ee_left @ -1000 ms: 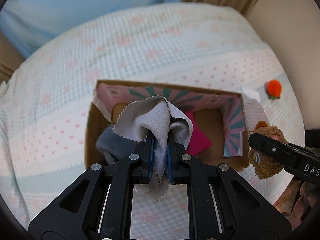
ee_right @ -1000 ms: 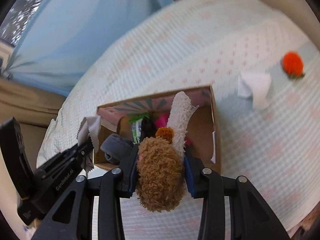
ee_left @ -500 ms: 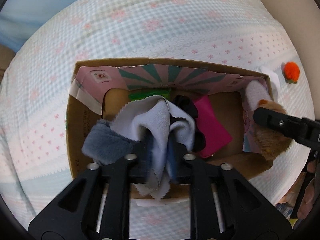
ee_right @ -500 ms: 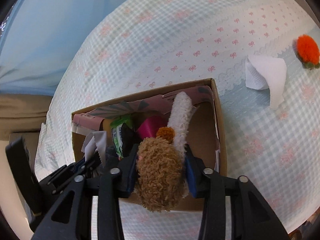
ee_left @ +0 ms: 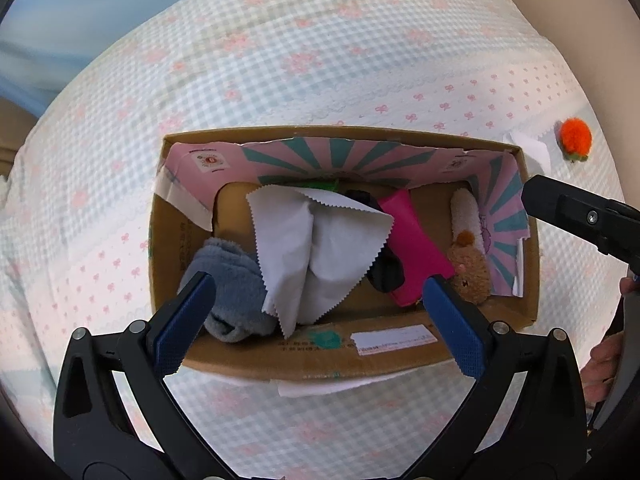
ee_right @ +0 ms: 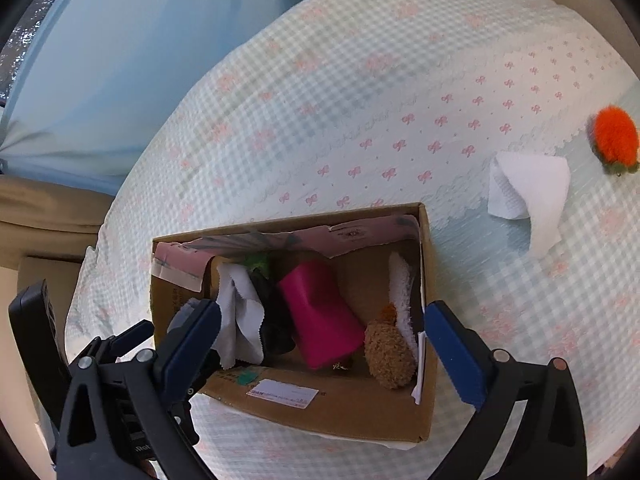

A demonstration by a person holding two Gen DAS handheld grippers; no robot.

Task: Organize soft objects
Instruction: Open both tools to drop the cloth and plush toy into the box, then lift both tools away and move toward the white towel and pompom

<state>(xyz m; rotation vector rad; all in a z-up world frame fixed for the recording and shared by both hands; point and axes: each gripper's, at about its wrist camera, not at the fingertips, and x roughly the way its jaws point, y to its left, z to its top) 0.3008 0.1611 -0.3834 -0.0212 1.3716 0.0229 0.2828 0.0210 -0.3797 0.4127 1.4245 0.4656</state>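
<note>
Hovering: left gripper (ee_left: pixel 316 296) and right gripper (ee_right: pixel 320 328) hang over the near wall of the cardboard box (ee_left: pixel 400 354), neither touching anything.
Left jaws: spread wide, nothing between them; the white cloth (ee_left: pixel 320 252) lies in the box just ahead of the gap, with the grey-blue fleece (ee_left: pixel 228 280) beside the left finger.
Right jaws: also wide and empty; the brown plush (ee_right: pixel 388 354) lies ahead of the gap toward the right finger, against the box's right wall, with its white fuzzy part (ee_right: pixel 402 294) just beyond.
Also boxed: pink piece (ee_right: pixel 320 316) and a dark item (ee_left: pixel 384 272) sit ahead between the two sets of jaws; something green shows at the far wall.
Left out: white tissue (ee_right: pixel 528 196) and orange pom-pom (ee_right: pixel 614 134) lie on the checked cloth, well beyond and right of the right jaws.
Progress: judging by this, most soft things are in; two remain to collect.
Next: probably the tissue, being nearer.
</note>
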